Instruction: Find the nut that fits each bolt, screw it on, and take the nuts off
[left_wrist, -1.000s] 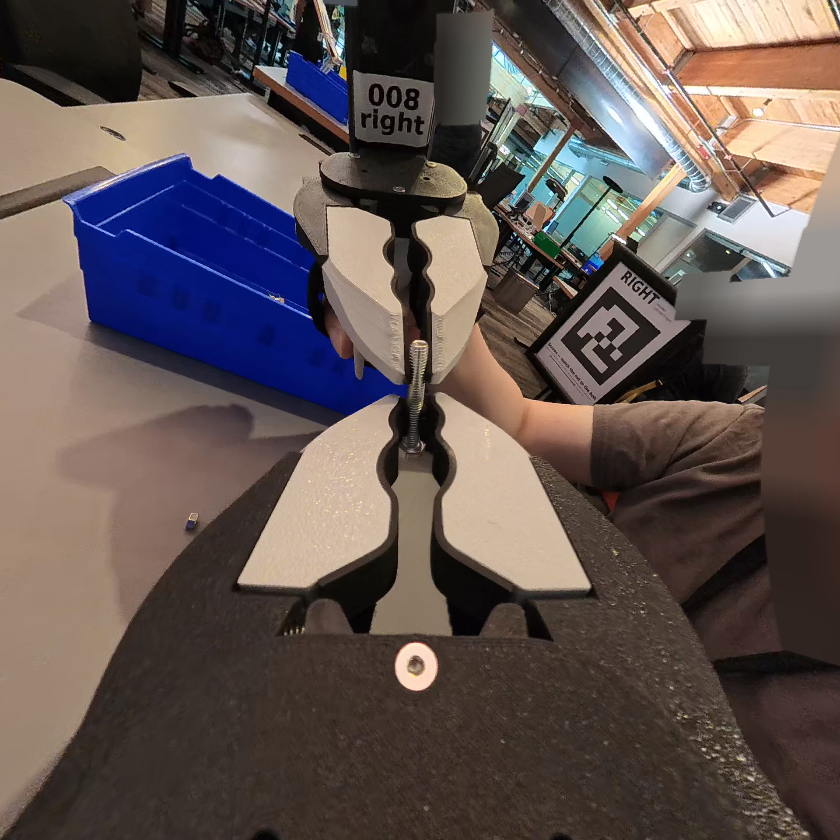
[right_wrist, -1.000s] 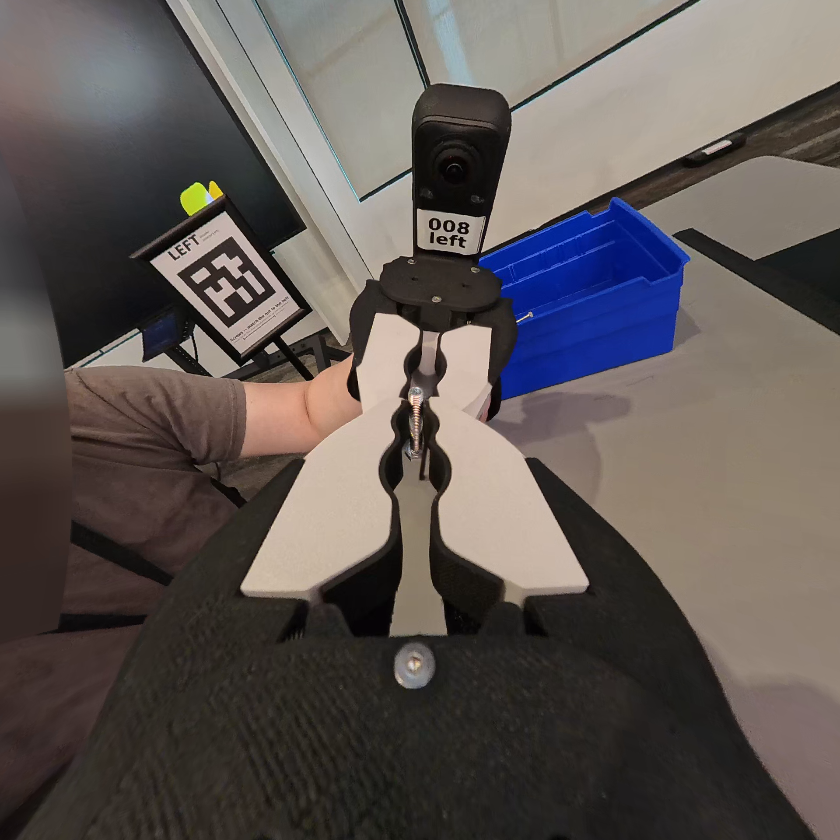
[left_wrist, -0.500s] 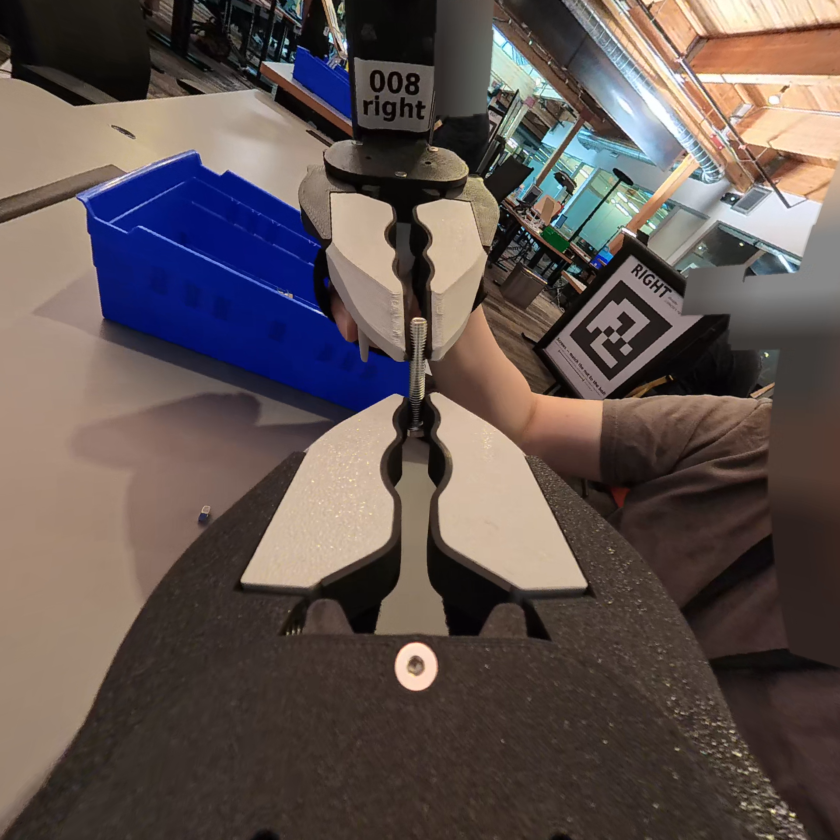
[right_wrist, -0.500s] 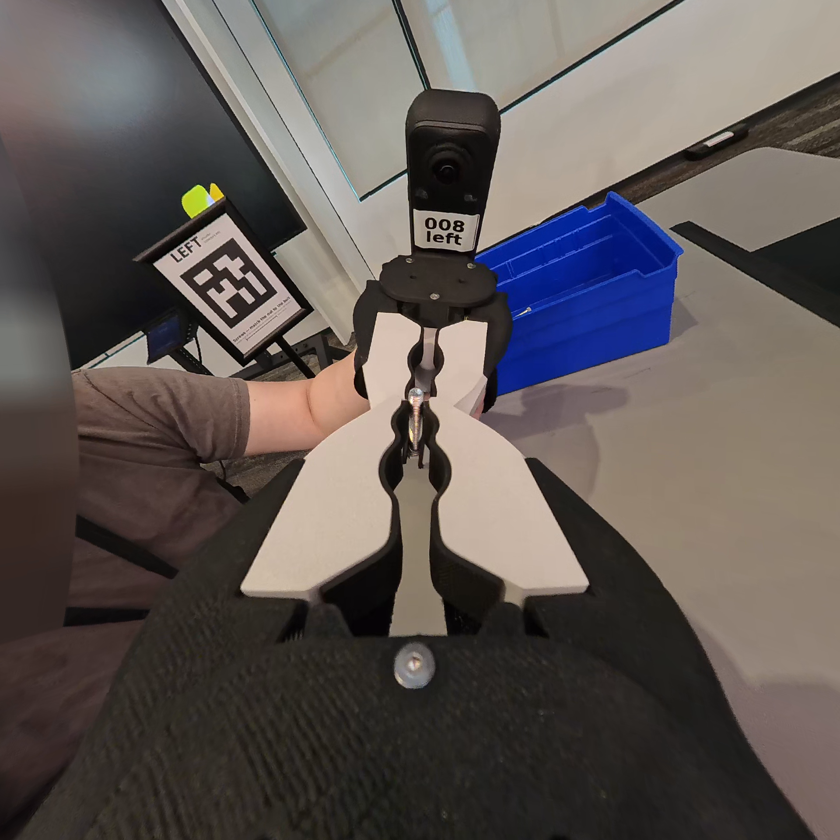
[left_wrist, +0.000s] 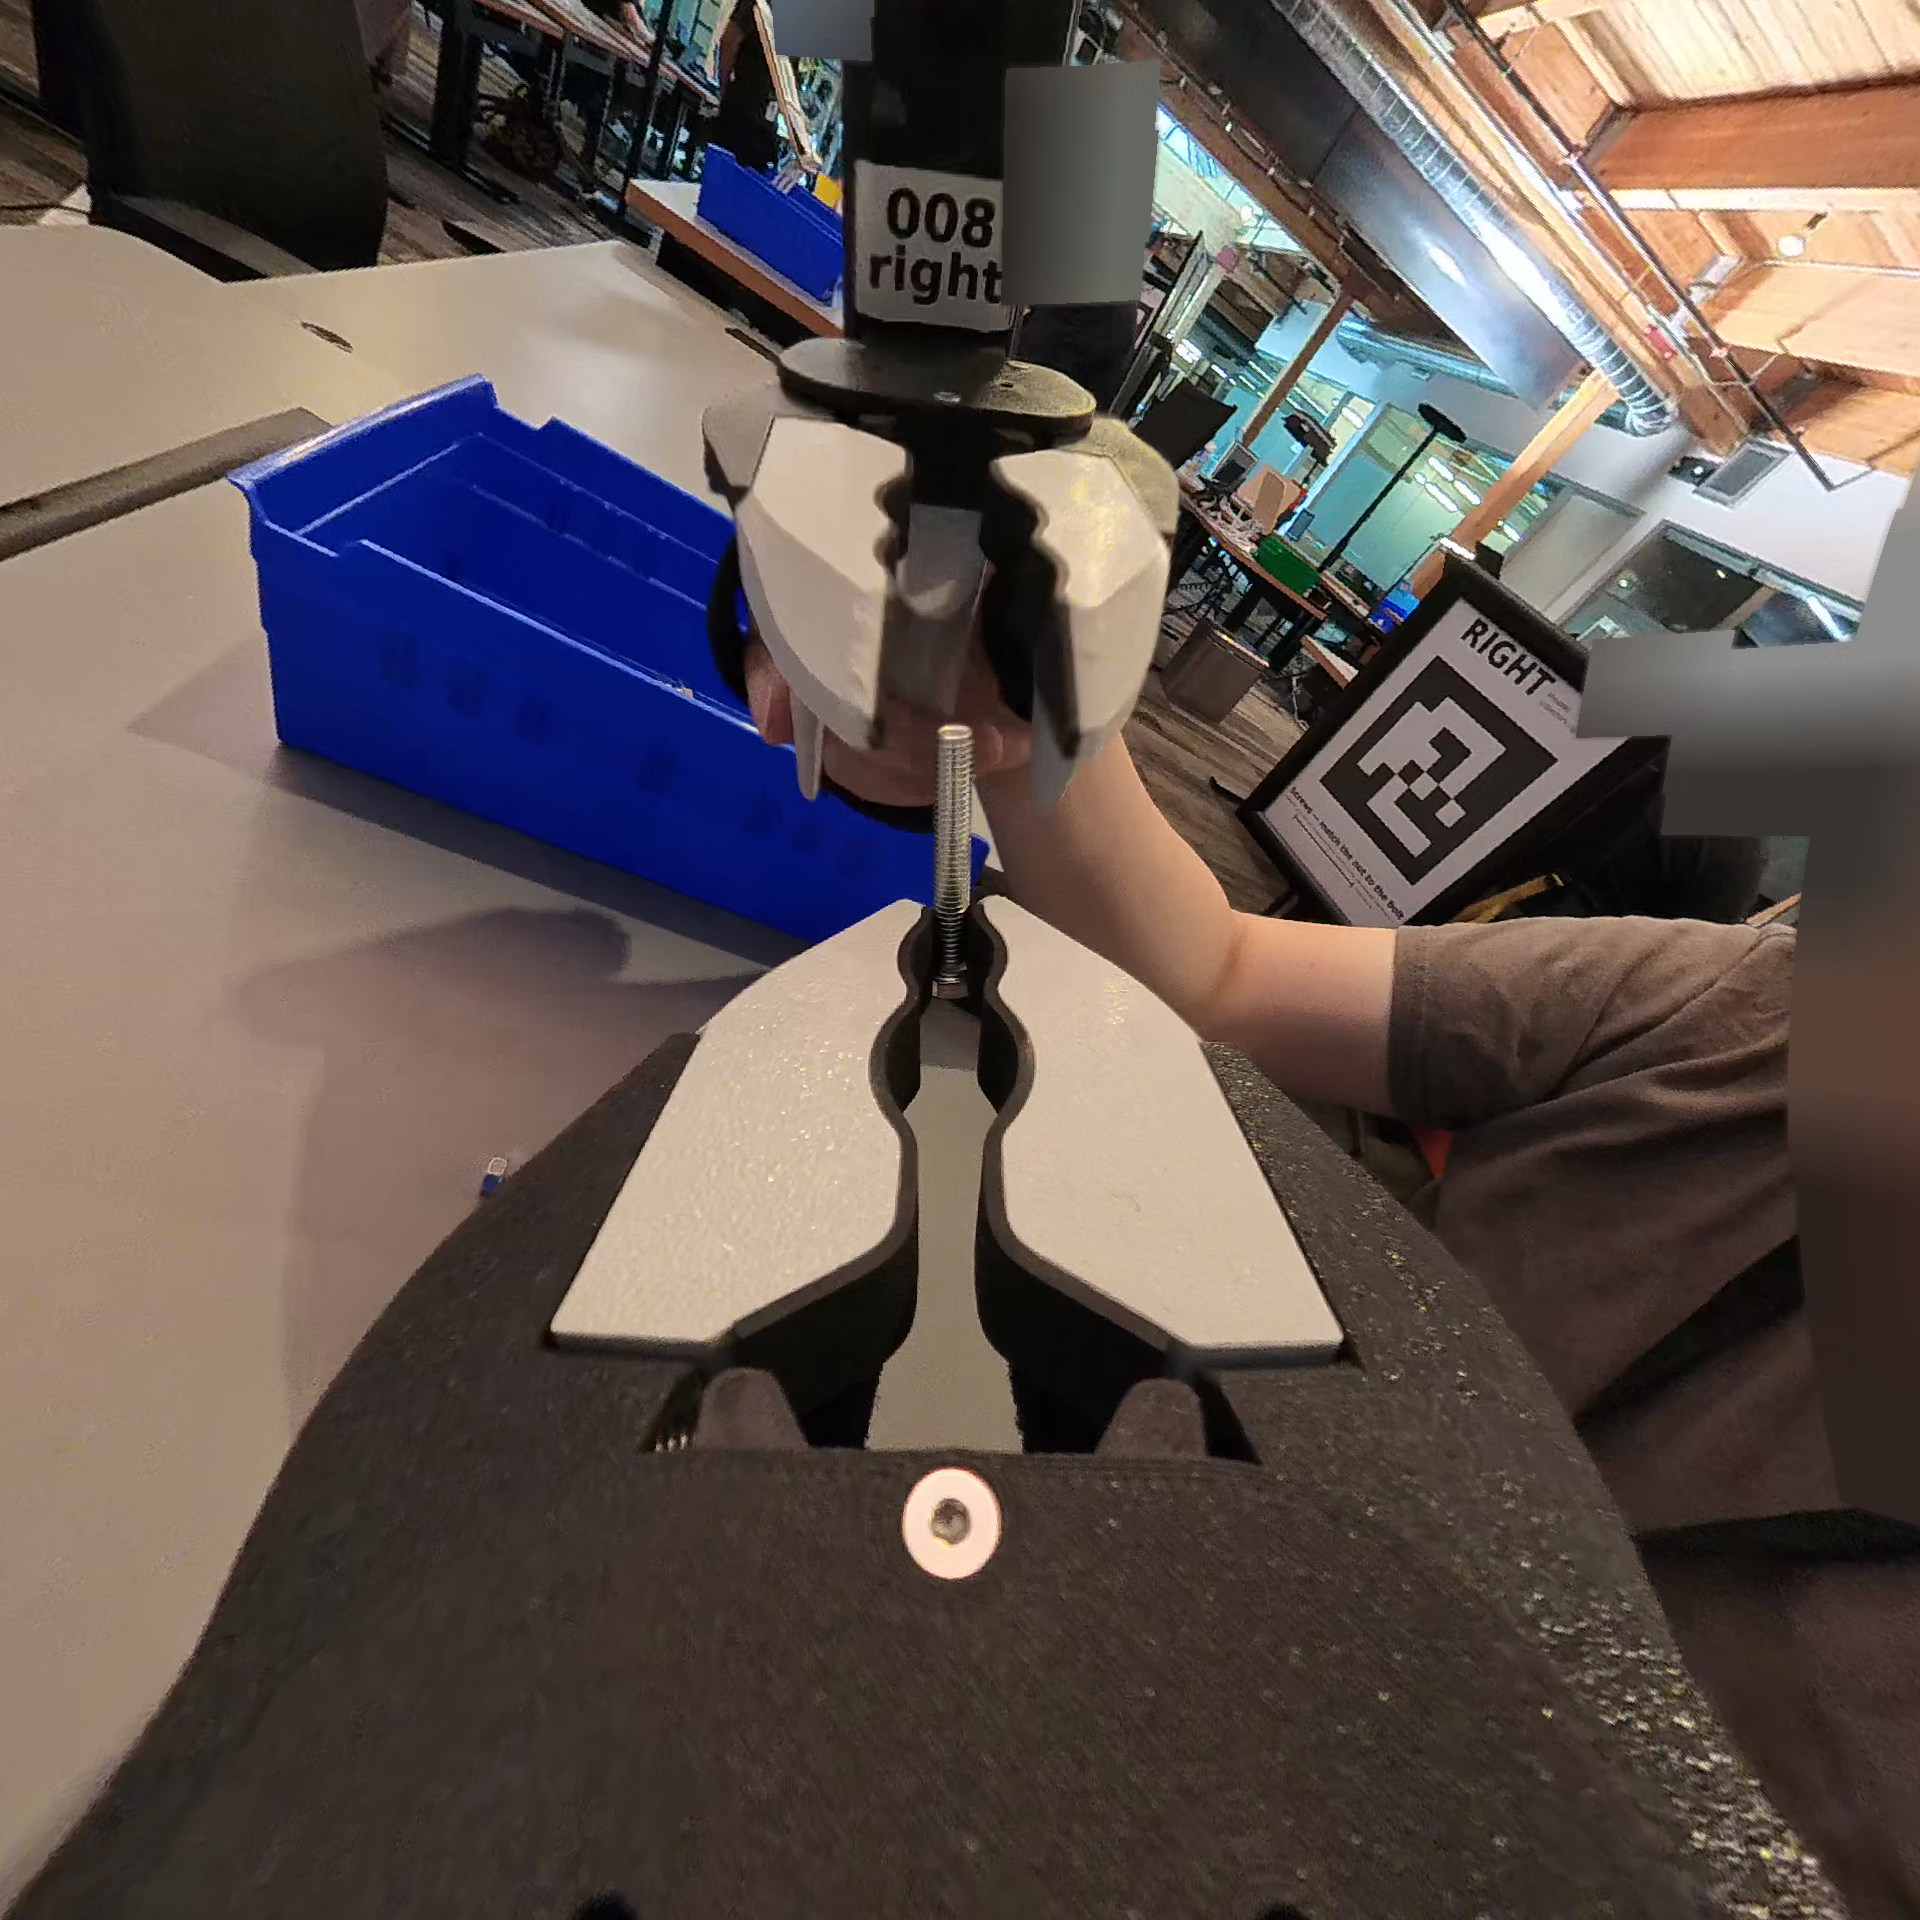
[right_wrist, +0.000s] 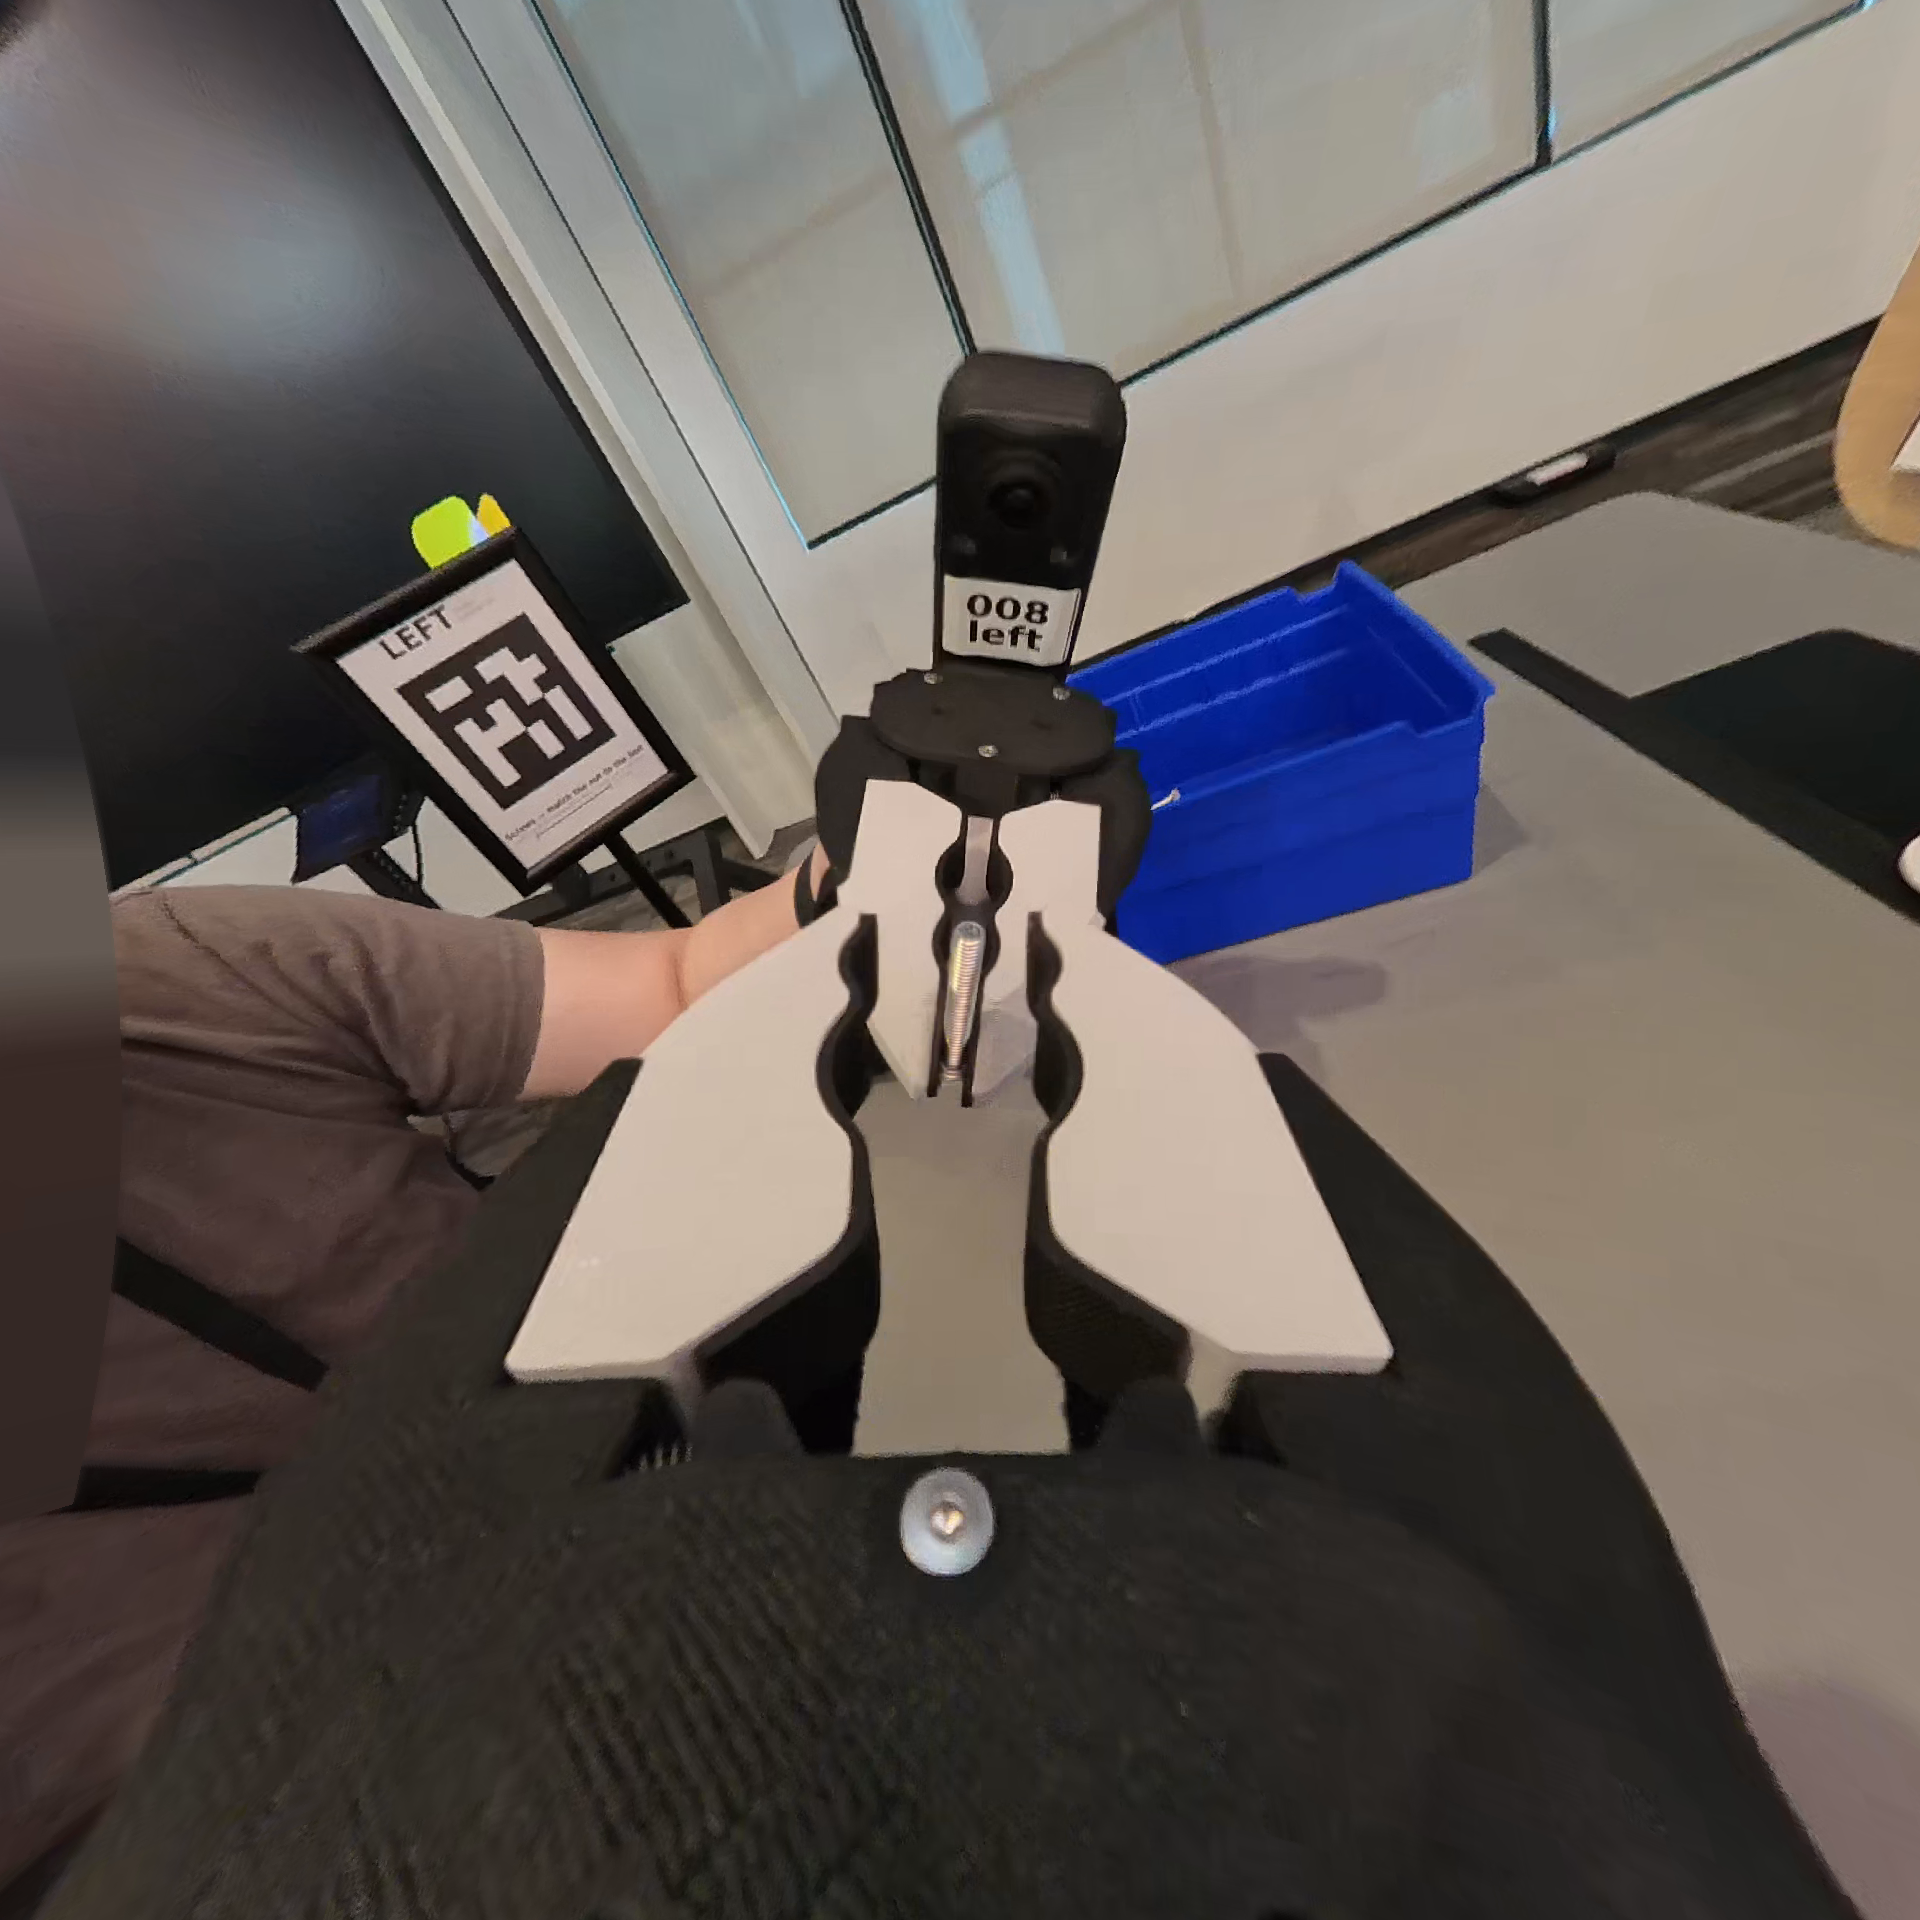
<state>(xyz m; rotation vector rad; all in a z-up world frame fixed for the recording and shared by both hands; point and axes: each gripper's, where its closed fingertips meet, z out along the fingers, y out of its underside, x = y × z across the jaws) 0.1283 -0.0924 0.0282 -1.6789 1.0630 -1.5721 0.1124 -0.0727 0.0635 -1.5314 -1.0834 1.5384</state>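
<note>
My left gripper is pinching the bolt down at its head end, so the long silver thread sticks straight out toward my other tool. My right gripper has its fingers spread wide apart and holds nothing; the bolt's free tip points into the gap between them without touching either finger. I cannot spot a nut on the bolt, it may be hidden down where the fingers pinch, or not there at all. If I squeeze the right fingers shut from here, I think they could bump the thread sideways, and the bolt could tip or slip out of my left grip, because only a little bit of it is held. If it falls, it could roll off the gray table. The two tools face each other nose to nose, held up in the air above the table. A bare forearm reaches in from the side behind the right tool, and a hand is wrapped under it. Behind them sits a blue bin on the table. A tiny blue thing lies on the table near my left tool; it is too small to tell what it is.
</note>
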